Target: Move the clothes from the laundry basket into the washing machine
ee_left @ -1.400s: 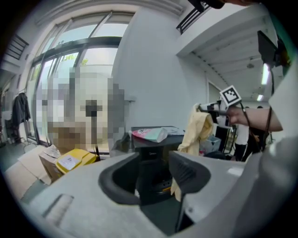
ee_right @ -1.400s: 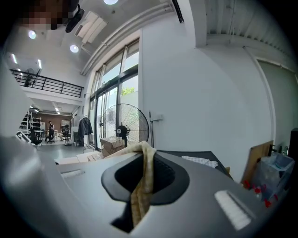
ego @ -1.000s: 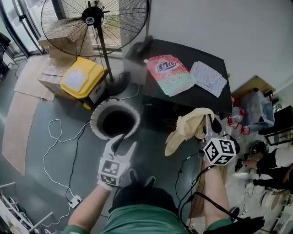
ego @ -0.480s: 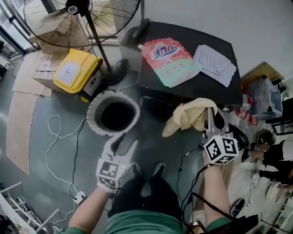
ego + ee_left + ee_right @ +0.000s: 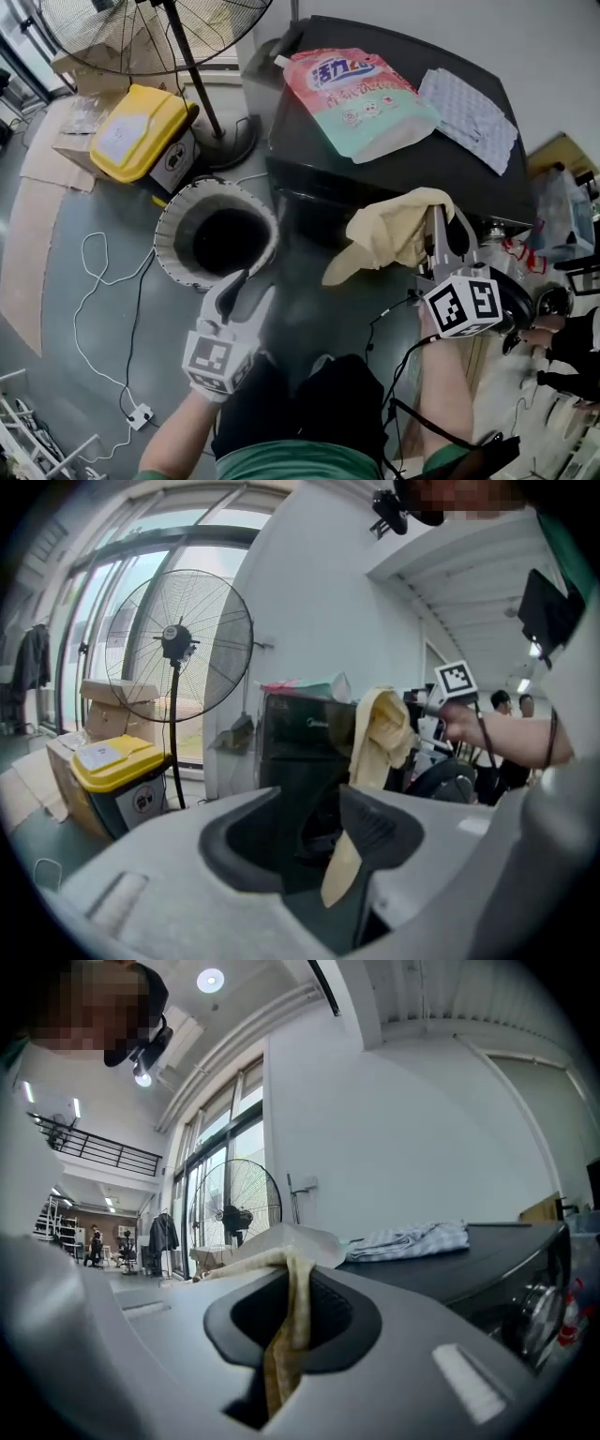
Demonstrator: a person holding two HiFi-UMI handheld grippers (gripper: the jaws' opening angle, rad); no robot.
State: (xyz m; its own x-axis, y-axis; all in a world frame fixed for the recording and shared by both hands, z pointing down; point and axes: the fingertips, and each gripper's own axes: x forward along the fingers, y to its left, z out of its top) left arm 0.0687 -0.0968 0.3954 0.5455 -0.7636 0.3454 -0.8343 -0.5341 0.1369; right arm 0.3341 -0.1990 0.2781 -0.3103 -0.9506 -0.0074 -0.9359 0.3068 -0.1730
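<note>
1. Lower than a second ago, and closer in on the washing machine (image 5: 431,159): left hand-held gripper (image 5: 246,292) and right hand-held gripper (image 5: 444,220). Pedestal fan (image 5: 178,42) head now cut by the head view's top edge.
2. Left hand-held gripper: jaws spread, nothing pressed between the pads. Tips over the near rim of the laundry basket (image 5: 161,246) in the head view; aimed at the machine's dark front.
3. Right hand-held gripper: jaws pressed together on a pale yellow garment (image 5: 394,234). One fold pinched between the pads, the rest bunched over the jaw tips and hanging down.
4. Garment in the air before the upper front edge of the washing machine, out of the basket and to its right.
5. Laundry basket: round, white-walled, upright on the floor, just left of the machine. Inside dark, contents not made out.
6. Machine top: pink-and-green detergent pouch (image 5: 361,89) lying flat; folded checked cloth (image 5: 469,105) to its right, close by.
7. Floor at left: yellow-lidded bin (image 5: 131,131) beside the fan stand, flattened cardboard (image 5: 28,253) along the edge, white plug block (image 5: 141,418) near the left forearm.
</note>
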